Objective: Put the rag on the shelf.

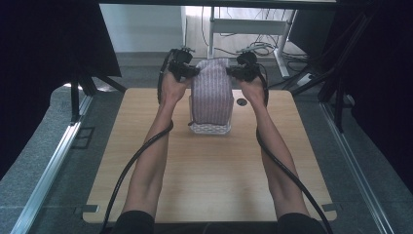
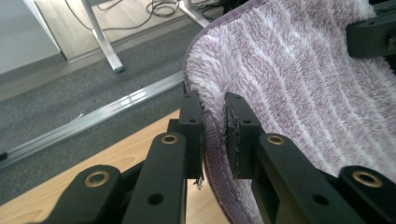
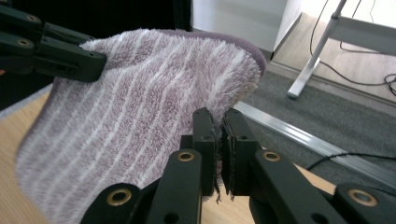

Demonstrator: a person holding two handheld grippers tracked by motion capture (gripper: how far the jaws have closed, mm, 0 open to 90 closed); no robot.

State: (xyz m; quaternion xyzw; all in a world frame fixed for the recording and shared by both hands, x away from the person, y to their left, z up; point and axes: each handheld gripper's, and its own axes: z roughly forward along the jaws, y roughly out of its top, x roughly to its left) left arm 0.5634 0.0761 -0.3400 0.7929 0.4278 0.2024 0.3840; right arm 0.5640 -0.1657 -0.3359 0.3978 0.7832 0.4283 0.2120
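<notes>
Towel (image 1: pixel 211 90): fluffy purple-and-white striped cloth, deep soft pile, stitched hem. Tabletop (image 1: pixel 214 175): pale wood grain, smooth matt finish. Left claw (image 2: pixel 214 122) and right claw (image 3: pixel 219 133): matt black plastic with brass-coloured metal rivets. Floor (image 1: pixel 44 161): rough grey carpet.

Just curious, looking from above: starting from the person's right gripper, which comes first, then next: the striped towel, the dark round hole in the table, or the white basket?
1. Towel, pinched in the right gripper.
2. Hole, just below on the table.
3. Basket, lower left, under the towel.
</notes>
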